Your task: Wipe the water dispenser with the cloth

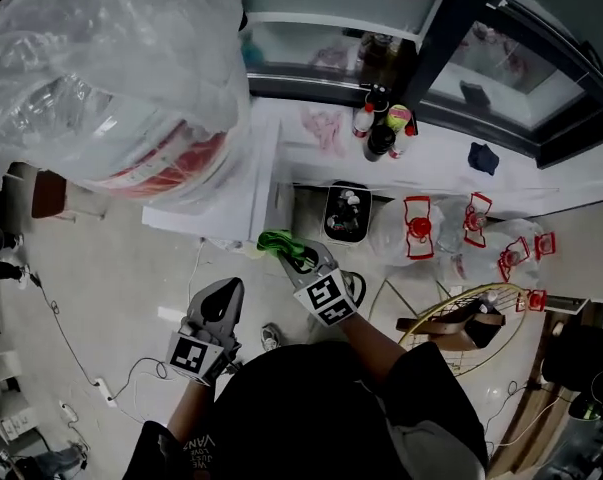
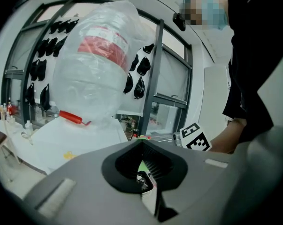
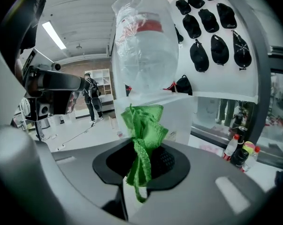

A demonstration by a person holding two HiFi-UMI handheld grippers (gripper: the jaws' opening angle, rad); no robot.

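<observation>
The white water dispenser (image 1: 226,196) stands at upper left of the head view, its big bottle (image 1: 111,68) wrapped in clear plastic. My right gripper (image 1: 299,258) is shut on a bunched green cloth (image 1: 278,242), which is close to the dispenser's lower front corner; whether they touch I cannot tell. In the right gripper view the cloth (image 3: 143,135) sticks up out of the gripper (image 3: 141,165), with the bottle (image 3: 146,46) and white cabinet (image 3: 179,111) behind it. My left gripper (image 1: 221,298) is lower and left of it, shut and empty, pointing at the dispenser (image 2: 80,139).
Sauce bottles (image 1: 381,128) stand on a white ledge by the window frame. A black bin (image 1: 347,211), plastic bags with red handles (image 1: 421,228) and a wicker basket (image 1: 461,323) are on the floor to the right. Cables (image 1: 91,368) lie at left. Dark caps (image 3: 211,27) hang on the wall.
</observation>
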